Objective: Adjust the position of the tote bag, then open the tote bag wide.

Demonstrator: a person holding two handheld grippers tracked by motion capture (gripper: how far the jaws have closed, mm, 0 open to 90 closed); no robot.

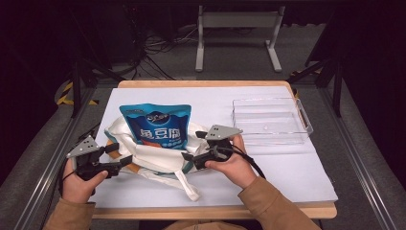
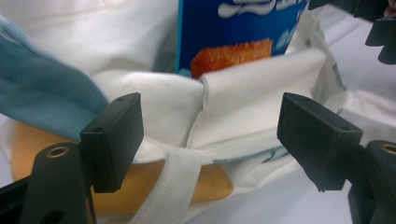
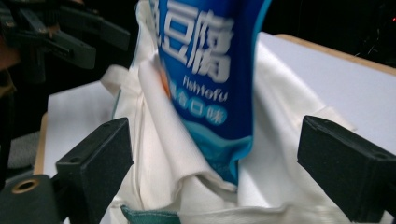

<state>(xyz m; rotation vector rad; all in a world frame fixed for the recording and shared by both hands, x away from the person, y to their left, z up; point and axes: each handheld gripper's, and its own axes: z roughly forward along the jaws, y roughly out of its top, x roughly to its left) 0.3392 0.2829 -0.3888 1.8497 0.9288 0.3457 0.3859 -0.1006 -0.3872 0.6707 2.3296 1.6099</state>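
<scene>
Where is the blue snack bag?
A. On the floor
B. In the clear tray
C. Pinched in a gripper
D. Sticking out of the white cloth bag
D: the blue bag has its lower end tucked into the white bag, its top poking out.

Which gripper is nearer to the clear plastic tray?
Right. The right gripper is at the white bag, just left of the clear plastic tray. The left gripper is on the bag's far side.

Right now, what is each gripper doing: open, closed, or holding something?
Left gripper: jaws open, holding nothing, beside the white cloth bag.
Right gripper: jaws open, holding nothing, facing the blue snack pouch.
</scene>
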